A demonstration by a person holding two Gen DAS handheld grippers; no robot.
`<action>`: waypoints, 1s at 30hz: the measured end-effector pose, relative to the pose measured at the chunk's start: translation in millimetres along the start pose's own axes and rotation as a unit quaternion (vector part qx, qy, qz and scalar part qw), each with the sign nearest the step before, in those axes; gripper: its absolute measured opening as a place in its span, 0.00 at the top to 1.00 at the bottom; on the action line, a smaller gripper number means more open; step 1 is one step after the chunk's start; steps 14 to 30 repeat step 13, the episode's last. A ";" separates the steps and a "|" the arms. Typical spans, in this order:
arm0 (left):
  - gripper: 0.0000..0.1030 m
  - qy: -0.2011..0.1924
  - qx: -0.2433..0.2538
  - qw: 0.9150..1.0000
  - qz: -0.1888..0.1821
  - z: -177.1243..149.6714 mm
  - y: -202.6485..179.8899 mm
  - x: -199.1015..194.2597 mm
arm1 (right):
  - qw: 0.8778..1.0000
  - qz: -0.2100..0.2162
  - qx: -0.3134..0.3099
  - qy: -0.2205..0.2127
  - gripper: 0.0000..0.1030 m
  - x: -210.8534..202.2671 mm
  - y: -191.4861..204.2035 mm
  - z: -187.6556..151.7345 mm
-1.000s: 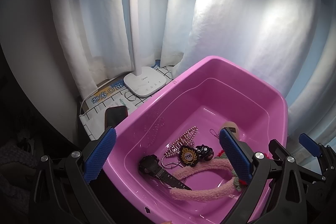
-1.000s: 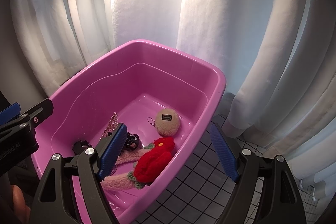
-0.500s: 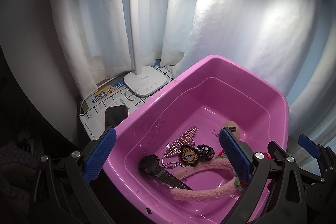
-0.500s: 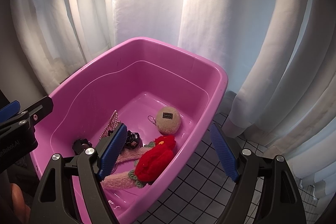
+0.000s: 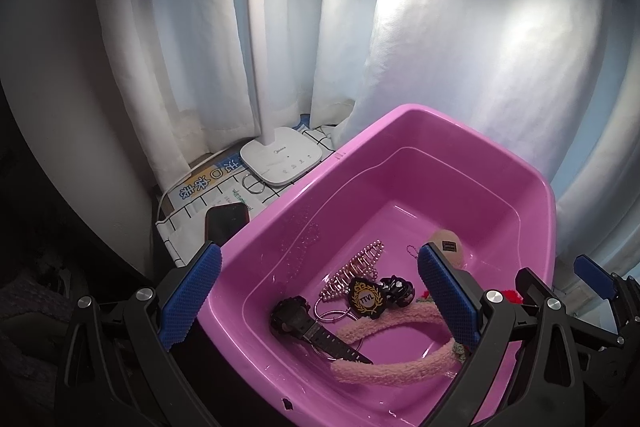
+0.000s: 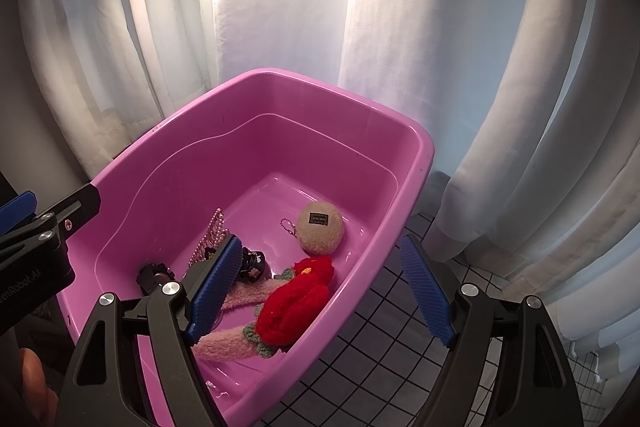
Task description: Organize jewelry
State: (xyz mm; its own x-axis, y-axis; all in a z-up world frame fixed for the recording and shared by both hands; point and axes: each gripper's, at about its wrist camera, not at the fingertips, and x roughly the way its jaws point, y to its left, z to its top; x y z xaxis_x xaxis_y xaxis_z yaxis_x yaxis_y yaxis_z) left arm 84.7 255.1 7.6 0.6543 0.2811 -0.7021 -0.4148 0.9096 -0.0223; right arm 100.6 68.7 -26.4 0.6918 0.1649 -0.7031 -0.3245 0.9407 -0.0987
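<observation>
Nearest the left tool (image 5: 320,297), at the front of the pink tub (image 5: 400,115), lie the fuzzy pink headband (image 5: 396,367) and the black watch (image 5: 308,325), its strap pointing toward the headband. The headband looks soft, light and springy; it would likely squash under the pads, so a pinch across the middle of its arch should hold best. The watch appears denser and stiffer, and its strap seems the easier place to grip than the rounded case.

Just behind them sit a black-and-gold crest badge (image 5: 366,299) with a key ring, a small black clip (image 5: 396,289) and a pearl-studded hair claw (image 5: 354,267). The claw's beaded teeth look brittle and slippery; it would be safer taken by its spine.

Seen from the right wrist, a red knitted flower (image 6: 296,301) rests on the headband's end, and farther back a beige plush ball (image 6: 320,227) with a bead chain lies on the tub floor. Both look feather-light and compressible.

Both tools are held above the tub's near end, tilted down into it, jaws spread wide and empty. The left one straddles the tub's left rim, while the right tool (image 6: 316,295) straddles the right rim, one finger over the contents and the other over the gridded counter (image 6: 380,339).

Beyond the tub, a white lamp base (image 5: 282,159), a loose ring (image 5: 253,183) and a dark phone (image 5: 227,223) sit on the counter before white curtains (image 5: 460,27).
</observation>
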 end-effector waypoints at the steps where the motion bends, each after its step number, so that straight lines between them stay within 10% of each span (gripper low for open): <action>1: 0.06 -0.002 -0.001 1.000 -0.001 0.2 1.0 -0.2 | 1.000 0.000 -0.001 0.000 0.25 0.0 -0.4 0.2; 30: 0.06 0.014 -0.005 1.000 -0.007 4.5 0.1 6.6 | 1.000 0.001 0.004 0.002 0.25 1.8 -3.7 -1.0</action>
